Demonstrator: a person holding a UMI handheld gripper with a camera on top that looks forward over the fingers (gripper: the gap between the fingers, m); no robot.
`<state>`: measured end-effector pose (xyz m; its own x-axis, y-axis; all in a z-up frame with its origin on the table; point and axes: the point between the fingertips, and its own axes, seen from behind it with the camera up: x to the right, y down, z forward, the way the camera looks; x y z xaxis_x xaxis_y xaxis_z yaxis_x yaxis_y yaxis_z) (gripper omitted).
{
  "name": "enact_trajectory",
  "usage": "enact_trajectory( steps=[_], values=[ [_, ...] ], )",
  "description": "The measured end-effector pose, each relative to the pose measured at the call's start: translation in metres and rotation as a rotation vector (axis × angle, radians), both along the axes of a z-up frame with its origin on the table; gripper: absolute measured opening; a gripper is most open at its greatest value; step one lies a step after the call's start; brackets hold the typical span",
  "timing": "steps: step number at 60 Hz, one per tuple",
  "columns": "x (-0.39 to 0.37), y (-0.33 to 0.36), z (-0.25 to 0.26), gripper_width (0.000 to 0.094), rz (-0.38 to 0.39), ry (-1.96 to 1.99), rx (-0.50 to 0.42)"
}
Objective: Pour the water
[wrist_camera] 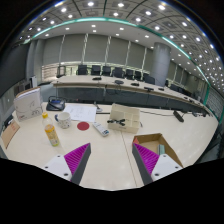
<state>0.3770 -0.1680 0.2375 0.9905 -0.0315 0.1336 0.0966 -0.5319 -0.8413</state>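
On the large white table point(110, 160), the upright yellow bottle point(52, 134) stands near and to the left, just beyond the left finger, long axis vertical; the gripper point(111, 162) hovers wide and empty, aimed right of it, needing a leftward swing.

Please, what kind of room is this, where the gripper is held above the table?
It looks like a meeting or conference room. A long curved desk lined with dark office chairs runs across the back, and rows of ceiling lights hang above. The tongs are open over a white table with small items.
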Motion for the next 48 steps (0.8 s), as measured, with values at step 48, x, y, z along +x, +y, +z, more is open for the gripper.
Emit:
enact_trajectory(
  steps=[48],
  values=[
    [-0.306,0.124,-0.155,0.086,0.204,0.146,0.092]
  ],
)
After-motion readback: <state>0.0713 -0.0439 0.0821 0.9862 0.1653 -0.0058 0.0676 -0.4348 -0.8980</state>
